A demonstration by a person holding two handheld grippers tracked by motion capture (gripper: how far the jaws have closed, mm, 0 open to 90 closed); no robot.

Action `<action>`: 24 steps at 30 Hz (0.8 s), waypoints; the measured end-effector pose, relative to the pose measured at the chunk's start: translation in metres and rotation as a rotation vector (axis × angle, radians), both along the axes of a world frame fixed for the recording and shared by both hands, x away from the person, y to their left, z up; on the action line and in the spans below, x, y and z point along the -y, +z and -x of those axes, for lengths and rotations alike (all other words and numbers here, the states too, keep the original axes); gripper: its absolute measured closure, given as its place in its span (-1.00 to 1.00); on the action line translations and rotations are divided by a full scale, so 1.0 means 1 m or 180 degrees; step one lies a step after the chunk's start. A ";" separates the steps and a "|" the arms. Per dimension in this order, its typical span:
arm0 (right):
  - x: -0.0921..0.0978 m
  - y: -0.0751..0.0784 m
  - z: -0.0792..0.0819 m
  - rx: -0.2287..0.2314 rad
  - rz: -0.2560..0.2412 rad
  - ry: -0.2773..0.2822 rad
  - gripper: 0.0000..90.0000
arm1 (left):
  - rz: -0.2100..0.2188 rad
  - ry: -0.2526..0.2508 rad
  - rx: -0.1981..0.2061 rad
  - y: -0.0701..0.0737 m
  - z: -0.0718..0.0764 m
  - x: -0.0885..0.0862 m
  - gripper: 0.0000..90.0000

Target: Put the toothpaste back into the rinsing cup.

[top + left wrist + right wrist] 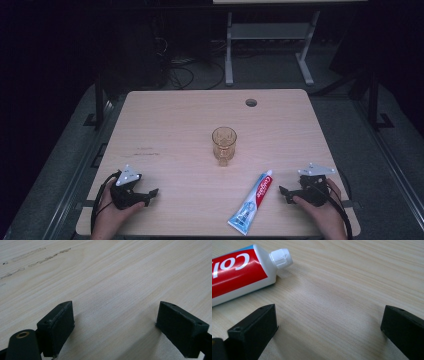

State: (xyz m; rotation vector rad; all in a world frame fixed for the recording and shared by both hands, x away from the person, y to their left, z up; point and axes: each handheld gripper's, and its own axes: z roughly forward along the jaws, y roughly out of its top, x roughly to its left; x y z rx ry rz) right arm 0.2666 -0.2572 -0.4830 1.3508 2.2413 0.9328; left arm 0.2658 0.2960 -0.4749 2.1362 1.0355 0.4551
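One glass mug (223, 144) in high view; toothpaste cap (281, 258) close-up right

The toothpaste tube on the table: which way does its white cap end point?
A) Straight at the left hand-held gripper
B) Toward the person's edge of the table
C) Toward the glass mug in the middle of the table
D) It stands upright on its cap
C: in the high view the toothpaste tube lies flat with its white cap at the far end, angled up toward the glass mug, and its crimped end nearest the person.

Toothpaste tube (235, 272) cut off at left edge.
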 end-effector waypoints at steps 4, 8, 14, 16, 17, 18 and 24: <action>0.000 0.000 0.000 0.0004 -0.0004 -0.0013 -1.00 | -0.0001 -0.0003 0.0002 0.000 0.000 0.000 -0.70; 0.002 0.000 0.002 0.0043 -0.0018 0.0008 -0.87 | -0.0001 0.0010 0.0005 0.000 -0.001 0.000 -0.70; 0.007 0.007 0.009 0.0016 -0.0065 -0.0011 -0.31 | 0.0000 0.0011 0.0004 0.000 -0.001 0.000 -0.70; 0.007 0.010 0.011 0.0020 -0.0099 0.0026 -0.19 | 0.0000 0.0011 0.0004 0.000 -0.001 0.000 -0.70; 0.007 0.010 0.011 0.0020 -0.0099 0.0026 -0.19 | 0.0000 0.0011 0.0004 0.000 -0.001 0.000 -0.70; 0.007 0.013 0.012 0.0050 -0.0113 0.0075 -0.03 | 0.0001 0.0010 0.0003 0.000 -0.001 0.000 -0.70; 0.006 0.017 0.016 0.0046 -0.0182 0.0188 0.37 | 0.0000 0.0011 0.0005 0.000 -0.001 0.000 -0.70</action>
